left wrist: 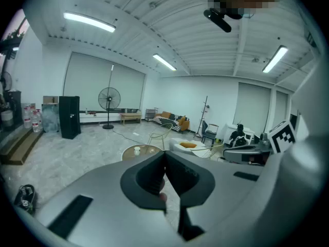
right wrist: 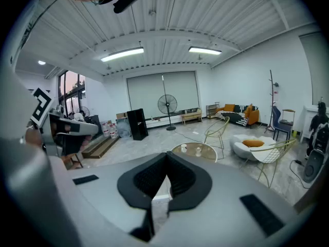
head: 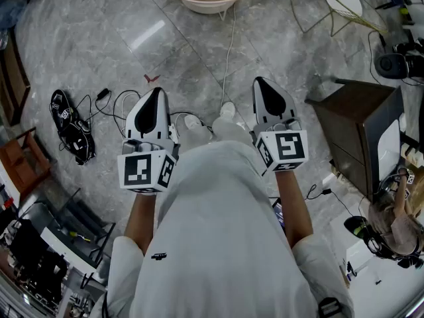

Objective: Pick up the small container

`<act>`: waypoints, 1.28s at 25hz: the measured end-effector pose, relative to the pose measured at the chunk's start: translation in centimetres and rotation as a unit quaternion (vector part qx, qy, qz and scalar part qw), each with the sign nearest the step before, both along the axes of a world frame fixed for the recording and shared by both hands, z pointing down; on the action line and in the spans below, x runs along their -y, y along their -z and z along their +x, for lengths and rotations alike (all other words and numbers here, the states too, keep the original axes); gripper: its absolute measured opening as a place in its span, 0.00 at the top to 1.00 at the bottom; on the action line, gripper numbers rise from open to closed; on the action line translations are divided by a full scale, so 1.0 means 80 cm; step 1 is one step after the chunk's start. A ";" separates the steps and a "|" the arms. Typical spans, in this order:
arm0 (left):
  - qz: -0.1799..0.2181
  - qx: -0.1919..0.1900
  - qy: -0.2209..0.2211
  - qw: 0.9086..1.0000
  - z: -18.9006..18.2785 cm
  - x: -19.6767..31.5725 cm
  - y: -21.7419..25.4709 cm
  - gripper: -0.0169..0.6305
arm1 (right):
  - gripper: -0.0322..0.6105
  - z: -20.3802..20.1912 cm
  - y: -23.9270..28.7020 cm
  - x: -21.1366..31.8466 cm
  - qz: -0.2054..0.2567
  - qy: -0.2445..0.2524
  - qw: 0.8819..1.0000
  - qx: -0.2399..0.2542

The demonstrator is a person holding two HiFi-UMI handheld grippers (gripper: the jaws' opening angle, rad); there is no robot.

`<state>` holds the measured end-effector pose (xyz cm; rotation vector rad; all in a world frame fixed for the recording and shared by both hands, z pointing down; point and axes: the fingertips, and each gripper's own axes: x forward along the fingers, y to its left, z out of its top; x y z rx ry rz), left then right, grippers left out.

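Two small white containers (right wrist: 184, 148) stand on a round beige table (right wrist: 201, 154) a few steps ahead in the right gripper view. The left gripper view shows one container (left wrist: 136, 150) on that table (left wrist: 145, 152). In the head view only the table's rim (head: 199, 6) shows at the top edge. My left gripper (head: 155, 93) and right gripper (head: 263, 83) are held side by side in front of the body, above the marble floor, far from the table. Both have their jaws closed together with nothing between them (left wrist: 164, 154) (right wrist: 167, 156).
A wire chair (right wrist: 217, 131) and a white cushioned seat (right wrist: 251, 146) stand beside the table. Cables (head: 109, 101) and a black shoe (head: 69, 124) lie on the floor at left. A brown cabinet (head: 358, 134) stands at right. A floor fan (right wrist: 167, 106) is farther back.
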<state>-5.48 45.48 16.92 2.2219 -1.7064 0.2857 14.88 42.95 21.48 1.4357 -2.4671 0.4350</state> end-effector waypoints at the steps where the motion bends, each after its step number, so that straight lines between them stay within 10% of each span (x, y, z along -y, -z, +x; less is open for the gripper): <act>1: -0.002 -0.010 -0.005 1.000 0.019 0.001 0.001 0.95 | 0.94 0.014 0.009 -0.005 0.001 0.000 1.000 0.003; 11: 0.002 -0.006 -0.043 0.999 0.152 -0.004 0.004 0.95 | 0.94 0.108 0.042 -0.032 0.032 0.008 0.999 0.008; 32: 0.022 0.007 -0.049 0.999 0.201 0.006 0.046 0.95 | 0.94 0.124 0.034 -0.028 0.014 -0.003 0.997 0.075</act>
